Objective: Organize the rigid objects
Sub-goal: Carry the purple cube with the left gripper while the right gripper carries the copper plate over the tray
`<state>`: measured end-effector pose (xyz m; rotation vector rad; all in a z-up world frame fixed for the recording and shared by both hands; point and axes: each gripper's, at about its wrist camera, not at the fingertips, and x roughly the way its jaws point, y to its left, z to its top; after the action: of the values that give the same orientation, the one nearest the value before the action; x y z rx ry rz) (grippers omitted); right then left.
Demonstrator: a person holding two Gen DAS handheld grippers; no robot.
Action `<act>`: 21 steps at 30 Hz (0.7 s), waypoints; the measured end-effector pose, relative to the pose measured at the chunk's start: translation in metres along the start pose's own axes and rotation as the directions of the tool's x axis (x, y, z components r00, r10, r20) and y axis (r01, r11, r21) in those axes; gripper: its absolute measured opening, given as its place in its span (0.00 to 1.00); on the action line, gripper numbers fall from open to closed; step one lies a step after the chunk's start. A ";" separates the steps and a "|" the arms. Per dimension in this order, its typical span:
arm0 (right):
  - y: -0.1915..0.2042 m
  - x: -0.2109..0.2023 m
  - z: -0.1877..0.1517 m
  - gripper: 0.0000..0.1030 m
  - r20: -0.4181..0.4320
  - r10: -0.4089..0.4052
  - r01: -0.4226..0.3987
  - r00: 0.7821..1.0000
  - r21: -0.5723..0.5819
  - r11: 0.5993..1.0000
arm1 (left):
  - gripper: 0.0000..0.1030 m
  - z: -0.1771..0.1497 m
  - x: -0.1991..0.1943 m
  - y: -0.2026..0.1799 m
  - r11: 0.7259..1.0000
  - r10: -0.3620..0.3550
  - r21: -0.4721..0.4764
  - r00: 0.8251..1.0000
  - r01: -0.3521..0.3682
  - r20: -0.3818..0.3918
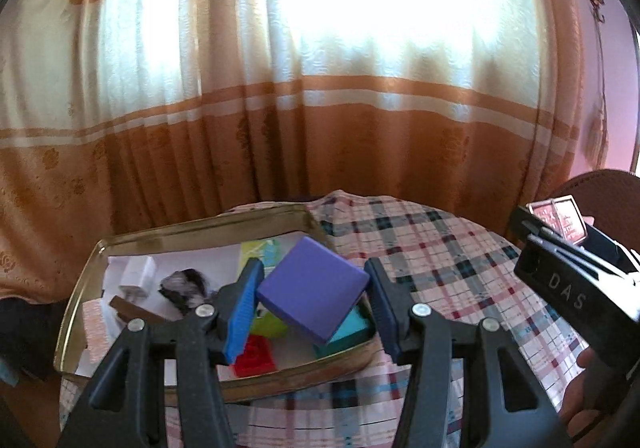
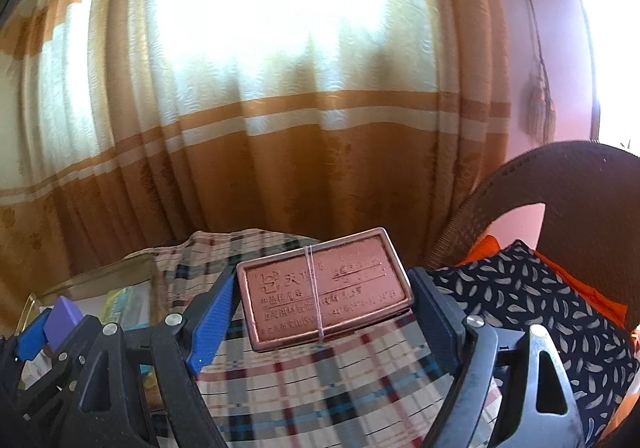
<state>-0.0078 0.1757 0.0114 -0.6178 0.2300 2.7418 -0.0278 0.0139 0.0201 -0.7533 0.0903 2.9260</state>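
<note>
Both hands loaded, mid-carry. Left claw pinches a purple box by its two side edges, tilted corner-up, held over the gold tray. The tray sits on the checked cloth of the surface and already holds a red block, a teal box, a lime piece, a white charger and a brown bar.

Right claw grips a copper-coloured tin by its short ends, held above the cloth; the tray lies at about 9 o'clock from it. A thin white band runs across the tin's middle.

Step, as judged: delivering items to the tray. Next move likely calls for lowering the purple box into a free patch, levelling it first, then bringing the tin leftward.

Writing: embossed Chinese characters on the tin lid, too soft to read. "DAS" stamped on the right tool's body in the left view.
</note>
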 end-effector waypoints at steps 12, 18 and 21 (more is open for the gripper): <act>0.058 -0.012 -0.003 0.82 -0.005 0.077 -0.077 0.997 -0.092 0.993 | 0.51 0.000 -0.001 0.052 0.994 0.062 -0.085 0.998 -0.063 -0.017; 0.080 -0.017 -0.002 0.82 0.000 0.107 -0.106 0.994 -0.121 0.987 | 0.51 -0.002 0.000 0.074 0.989 0.093 -0.117 0.995 -0.095 -0.022; 0.089 -0.018 -0.001 0.82 0.002 0.118 -0.117 0.993 -0.133 0.984 | 0.51 -0.003 -0.001 0.084 0.985 0.105 -0.134 0.994 -0.107 -0.023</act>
<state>-0.0227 0.0869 0.0265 -0.6444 0.0848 2.8915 -0.0369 -0.0694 0.0204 -0.8158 -0.0690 3.0523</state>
